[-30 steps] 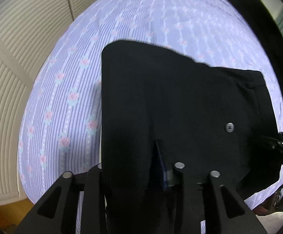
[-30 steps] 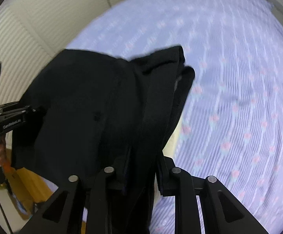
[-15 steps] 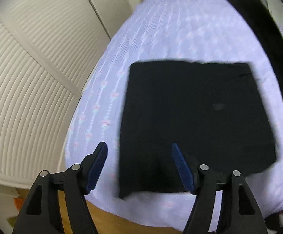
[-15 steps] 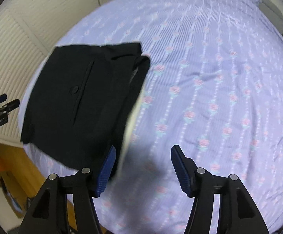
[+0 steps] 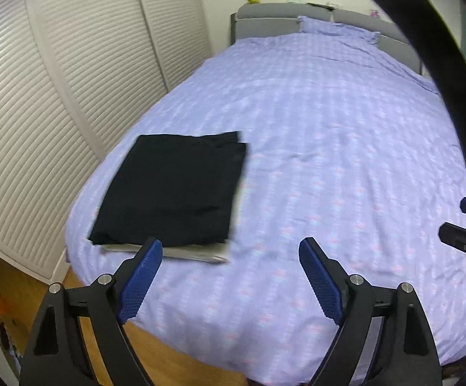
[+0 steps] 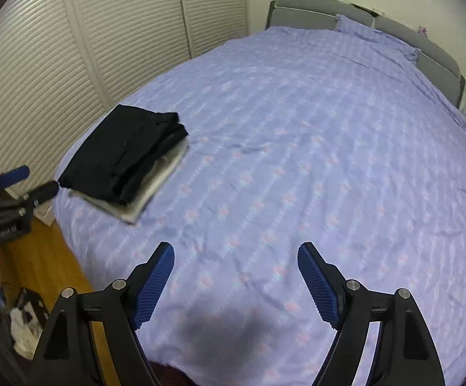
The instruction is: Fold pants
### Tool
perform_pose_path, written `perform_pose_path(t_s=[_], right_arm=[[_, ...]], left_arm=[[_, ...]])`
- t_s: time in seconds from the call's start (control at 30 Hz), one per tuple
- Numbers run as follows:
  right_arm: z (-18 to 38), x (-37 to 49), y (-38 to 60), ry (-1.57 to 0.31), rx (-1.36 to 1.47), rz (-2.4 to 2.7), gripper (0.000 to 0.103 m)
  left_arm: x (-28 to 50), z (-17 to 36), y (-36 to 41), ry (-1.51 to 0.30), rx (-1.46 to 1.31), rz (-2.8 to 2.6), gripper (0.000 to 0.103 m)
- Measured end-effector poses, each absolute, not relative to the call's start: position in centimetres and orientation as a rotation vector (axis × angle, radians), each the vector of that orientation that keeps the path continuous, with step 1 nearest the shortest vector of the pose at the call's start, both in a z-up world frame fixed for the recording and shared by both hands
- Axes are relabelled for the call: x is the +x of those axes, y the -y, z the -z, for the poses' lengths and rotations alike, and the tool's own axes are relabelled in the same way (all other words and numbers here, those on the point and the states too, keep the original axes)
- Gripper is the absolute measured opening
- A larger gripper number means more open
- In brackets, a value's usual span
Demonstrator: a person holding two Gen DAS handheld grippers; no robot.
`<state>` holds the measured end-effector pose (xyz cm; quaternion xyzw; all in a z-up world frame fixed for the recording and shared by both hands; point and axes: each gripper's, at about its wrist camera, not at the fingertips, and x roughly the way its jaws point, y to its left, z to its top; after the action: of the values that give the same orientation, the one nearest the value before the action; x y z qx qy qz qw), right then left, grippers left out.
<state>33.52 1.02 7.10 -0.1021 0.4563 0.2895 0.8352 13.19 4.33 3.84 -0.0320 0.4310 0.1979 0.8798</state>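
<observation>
The black pants (image 5: 175,189) lie folded in a flat rectangle on top of a folded grey garment (image 5: 197,253), at the near left corner of the bed. They also show in the right wrist view (image 6: 123,154), stacked on the grey garment (image 6: 155,180). My left gripper (image 5: 229,257) is open and empty, held above and back from the bed's near edge. My right gripper (image 6: 236,257) is open and empty above the bedspread, to the right of the stack. Each gripper shows at the edge of the other's view.
The bed has a lilac bedspread with pink flowers (image 6: 297,160), a pillow (image 6: 374,37) and a grey headboard (image 6: 310,9) at the far end. White louvred wardrobe doors (image 5: 56,64) stand left. Wooden floor (image 6: 46,257) with clutter lies left of the bed.
Both grippers let go of the black pants, opened and pulled back and up. The pants now lie folded on the grey garment, far from both grippers.
</observation>
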Motion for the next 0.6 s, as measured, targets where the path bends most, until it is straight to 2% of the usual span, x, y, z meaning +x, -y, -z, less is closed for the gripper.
perform_pose_path(t_s=[0.1, 0.3, 0.43, 0.6], right_arm=[[-5.8, 32.8, 2.4, -0.948, -0.191, -0.582, 0.080], [-0.4, 30.6, 8.9, -0.898, -0.106, -0.459, 0.080], [2.3, 28.7, 11.7, -0.852, -0.081, -0.376, 0.080], [4.1, 24.7, 14.5, -0.764, -0.035, -0.287, 0.080]], left_arm=[[15.4, -3.6, -1.8, -0.885, -0.059, -0.362, 0.089], [18.8, 2.9, 2.6, -0.840, 0.008, -0.272, 0.089], [18.2, 6.6, 5.1, -0.816, 0.015, -0.205, 0.089], [16.0, 7.8, 7.7, -0.754, 0.047, -0.165, 0.089]])
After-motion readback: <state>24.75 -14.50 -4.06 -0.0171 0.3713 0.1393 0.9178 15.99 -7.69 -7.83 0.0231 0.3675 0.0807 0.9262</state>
